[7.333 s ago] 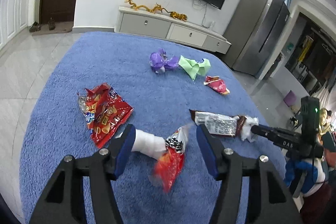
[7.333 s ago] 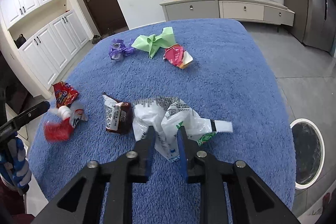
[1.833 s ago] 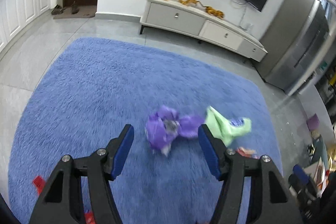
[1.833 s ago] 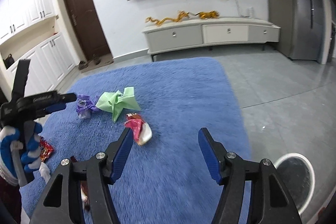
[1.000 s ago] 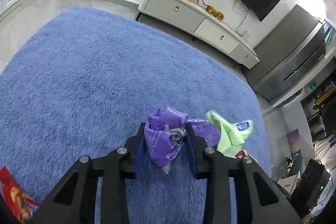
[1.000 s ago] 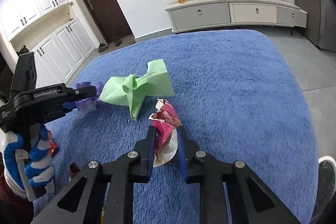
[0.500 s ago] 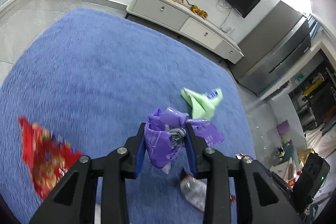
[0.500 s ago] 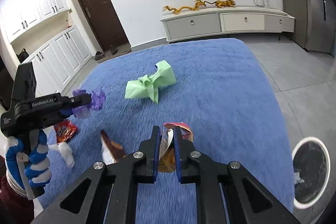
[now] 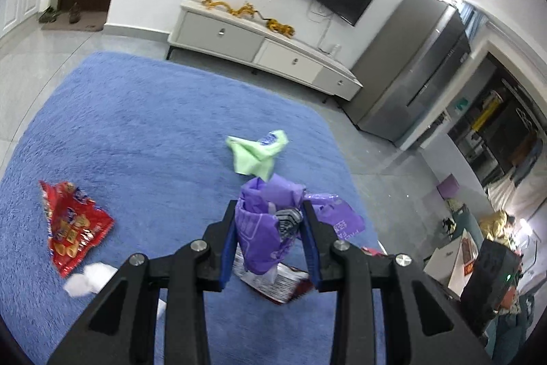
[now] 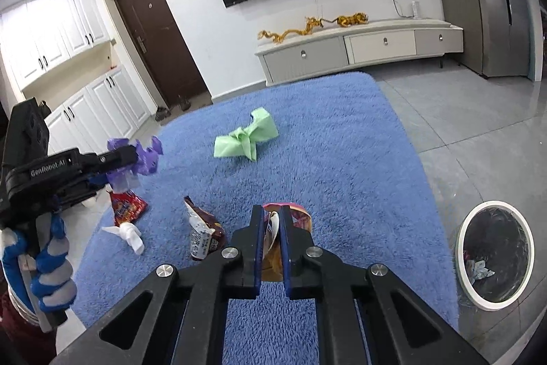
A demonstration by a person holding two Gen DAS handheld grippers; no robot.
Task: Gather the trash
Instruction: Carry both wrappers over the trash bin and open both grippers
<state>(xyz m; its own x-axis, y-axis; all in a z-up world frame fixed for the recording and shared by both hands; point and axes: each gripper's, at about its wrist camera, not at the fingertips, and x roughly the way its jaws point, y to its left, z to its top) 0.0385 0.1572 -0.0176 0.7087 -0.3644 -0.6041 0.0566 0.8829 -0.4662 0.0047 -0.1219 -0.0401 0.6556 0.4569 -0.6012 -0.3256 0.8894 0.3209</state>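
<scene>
My left gripper [image 9: 270, 221] is shut on a crumpled purple wrapper [image 9: 263, 228] and holds it above the blue rug [image 9: 136, 125]. Between the pads of my right gripper [image 10: 272, 228], which is shut, hangs a pink and orange wrapper [image 10: 301, 218], also lifted off the rug. In the right wrist view the left gripper [image 10: 131, 156] shows at the left with the purple wrapper [image 10: 148, 156], held by a gloved hand [image 10: 51, 262]. A white-rimmed bin [image 10: 492, 252] with a dark liner stands on the floor at the right.
On the rug lie a green wrapper [image 10: 246, 139], a red snack bag [image 9: 71, 224], a white tissue [image 10: 131, 235] and a brown and white wrapper [image 10: 201, 231]. A white TV cabinet [image 10: 359, 53] stands beyond the rug's far edge. Grey tiled floor [image 10: 478, 125] surrounds the rug.
Both grippers have risen and pulled back with their wrappers, so more rug and litter shows below. The bin has come further into the right wrist view. The right jaws closed tighter on the pink wrapper.
</scene>
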